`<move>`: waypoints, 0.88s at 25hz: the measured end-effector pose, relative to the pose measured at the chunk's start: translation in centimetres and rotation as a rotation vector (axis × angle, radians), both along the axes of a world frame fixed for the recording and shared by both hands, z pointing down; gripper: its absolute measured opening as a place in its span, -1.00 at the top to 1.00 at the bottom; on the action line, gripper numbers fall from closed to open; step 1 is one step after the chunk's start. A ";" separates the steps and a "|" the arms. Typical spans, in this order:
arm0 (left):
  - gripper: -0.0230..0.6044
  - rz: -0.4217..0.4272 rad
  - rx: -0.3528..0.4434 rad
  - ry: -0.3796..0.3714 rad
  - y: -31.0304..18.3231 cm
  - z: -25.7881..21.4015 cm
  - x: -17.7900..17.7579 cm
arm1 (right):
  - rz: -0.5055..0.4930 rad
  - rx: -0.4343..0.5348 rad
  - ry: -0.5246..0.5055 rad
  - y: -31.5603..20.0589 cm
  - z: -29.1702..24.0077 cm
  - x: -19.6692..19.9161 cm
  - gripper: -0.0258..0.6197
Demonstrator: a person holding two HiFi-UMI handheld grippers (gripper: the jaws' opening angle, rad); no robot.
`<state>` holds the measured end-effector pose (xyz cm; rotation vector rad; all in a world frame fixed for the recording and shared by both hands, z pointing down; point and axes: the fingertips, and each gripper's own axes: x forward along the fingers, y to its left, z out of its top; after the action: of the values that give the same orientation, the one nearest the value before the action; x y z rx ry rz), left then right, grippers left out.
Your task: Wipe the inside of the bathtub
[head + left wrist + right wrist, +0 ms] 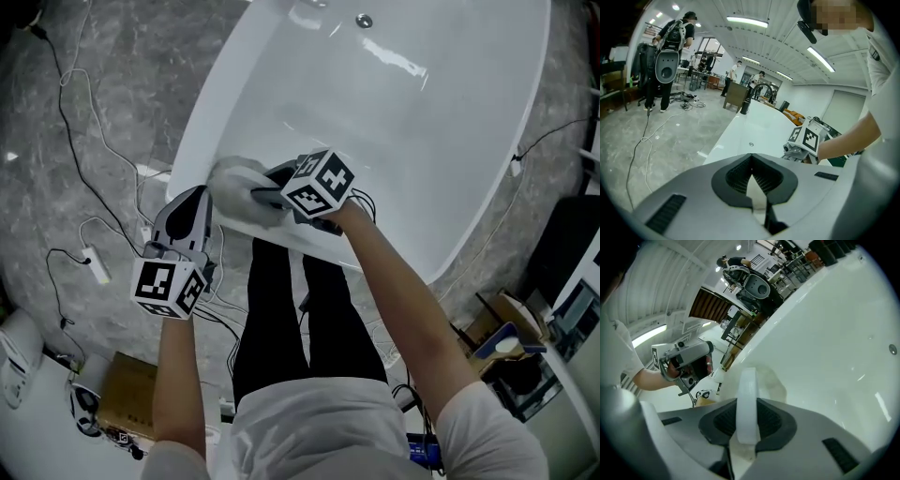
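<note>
The white bathtub [450, 122] fills the upper head view, its drain [364, 20] at the far end. My right gripper [269, 194] is at the tub's near rim, shut on a pale grey cloth [234, 181] that bunches over the edge. In the right gripper view the cloth [748, 401] shows as a white strip pinched between the jaws, with a bulge lying on the tub wall. My left gripper [193, 200] hangs just left of the cloth, outside the rim, jaws together with nothing in them. The left gripper [753, 182] faces along the tub [759, 129].
Grey marble floor [112, 84] surrounds the tub, with loose cables and a white power strip [97, 265] at the left. A cardboard box [127, 394] sits lower left, more boxes [506, 337] at the right. A person with equipment [670, 42] stands far off.
</note>
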<state>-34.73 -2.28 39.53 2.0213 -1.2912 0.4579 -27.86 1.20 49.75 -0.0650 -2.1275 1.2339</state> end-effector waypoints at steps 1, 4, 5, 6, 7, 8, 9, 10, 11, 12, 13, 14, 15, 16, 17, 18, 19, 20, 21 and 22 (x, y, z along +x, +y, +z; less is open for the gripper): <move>0.90 0.009 -0.002 0.001 -0.2 0.2 0.1 | 0.019 -0.022 0.013 -0.1 0.2 0.0 0.63; 0.90 0.047 -0.011 -0.002 -0.6 0.9 0.8 | 0.111 -0.111 0.085 -0.2 1.0 0.2 0.63; 0.90 0.065 -0.015 -0.007 -0.7 1.1 1.2 | 0.144 -0.137 0.114 -0.3 1.3 0.4 0.63; 0.90 0.086 -0.018 -0.014 -0.8 1.4 1.6 | 0.170 -0.156 0.135 -0.3 1.4 0.5 0.63; 0.90 0.109 -0.021 -0.021 -1.0 1.6 2.2 | 0.188 -0.170 0.146 -0.4 1.5 0.6 0.63; 0.90 0.133 -0.022 -0.026 -1.3 1.9 2.7 | 0.197 -0.181 0.150 -0.4 1.6 0.7 0.63; 0.90 0.157 -0.023 -0.030 -1.5 2.1 3.3 | 0.200 -0.192 0.148 -0.5 1.7 0.8 0.63; 0.90 0.179 -0.025 -0.032 -1.7 2.4 3.7 | 0.198 -0.205 0.140 -0.5 1.9 0.8 0.63; 0.90 0.195 -0.027 -0.031 -1.8 2.6 4.0 | 0.189 -0.219 0.126 -0.5 2.0 0.8 0.63; 0.90 0.203 -0.030 -0.027 -1.9 2.7 4.2 | 0.176 -0.234 0.109 -0.5 2.0 0.7 0.63; 0.90 0.204 -0.034 -0.021 -2.1 2.8 4.2 | 0.163 -0.252 0.092 -0.5 2.1 0.7 0.63; 0.90 0.202 -0.037 -0.015 -2.2 2.9 4.0 | 0.155 -0.272 0.080 -0.5 2.2 0.7 0.63; 0.90 0.199 -0.039 -0.014 -2.4 2.9 3.9 | 0.158 -0.297 0.077 -0.6 2.3 0.7 0.63; 0.90 0.200 -0.038 -0.018 -2.5 2.9 3.8 | 0.169 -0.323 0.082 -0.7 2.4 0.7 0.63; 0.90 0.203 -0.036 -0.024 -2.5 2.9 3.7 | 0.184 -0.344 0.092 -0.7 2.5 0.7 0.63; 0.90 0.208 -0.033 -0.029 -2.6 2.8 3.7 | 0.195 -0.355 0.102 -0.7 2.6 0.7 0.63; 0.90 0.212 -0.031 -0.030 -2.5 2.7 3.8 | 0.197 -0.355 0.109 -0.7 2.7 0.6 0.63; 0.90 0.216 -0.029 -0.027 -2.5 2.6 4.0 | 0.193 -0.346 0.111 -0.7 2.9 0.6 0.63; 0.90 0.221 -0.026 -0.022 -2.6 2.5 4.3 | 0.187 -0.334 0.109 -0.7 3.0 0.5 0.63; 0.90 0.227 -0.022 -0.015 -2.7 2.4 4.6 | 0.181 -0.324 0.104 -0.8 3.3 0.5 0.63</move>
<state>-30.08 -4.95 41.89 2.1594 -1.0647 0.5900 -27.32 0.41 53.02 0.0512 -1.8601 1.6442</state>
